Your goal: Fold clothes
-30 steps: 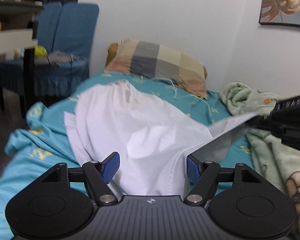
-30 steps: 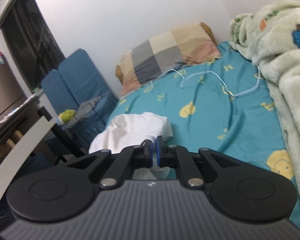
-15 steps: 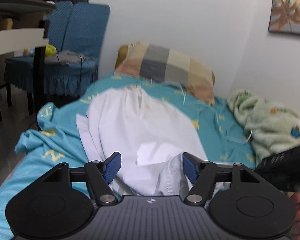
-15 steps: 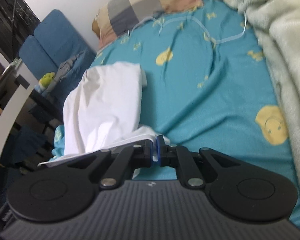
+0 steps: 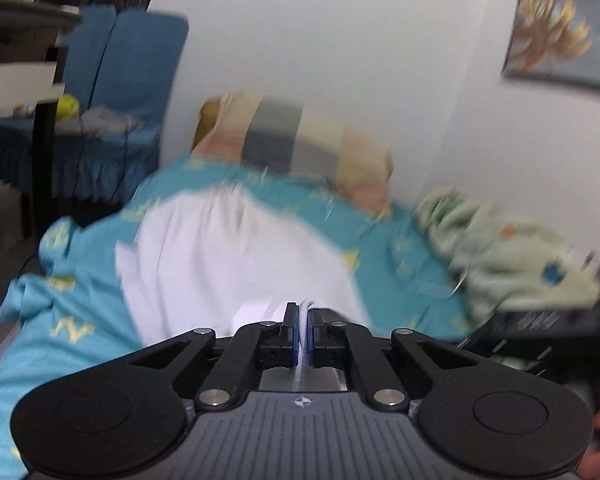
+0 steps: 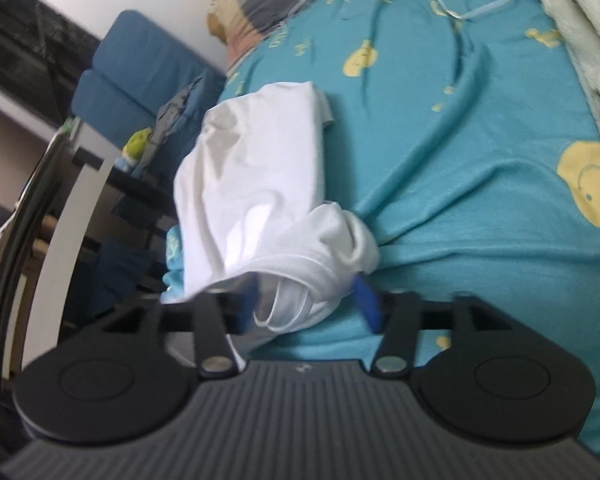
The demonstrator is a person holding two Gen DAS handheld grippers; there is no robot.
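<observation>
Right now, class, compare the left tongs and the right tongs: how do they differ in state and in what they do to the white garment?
The left tongs are shut, pinching a white hem; the right tongs are open. The left tongs grip the white garment; the right tongs only straddle a bunched part of it. Both have blue pads and work over the teal bedsheet.

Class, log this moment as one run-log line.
left tongs: shut on white cotton garment | right tongs: open | teal patterned bedsheet
</observation>
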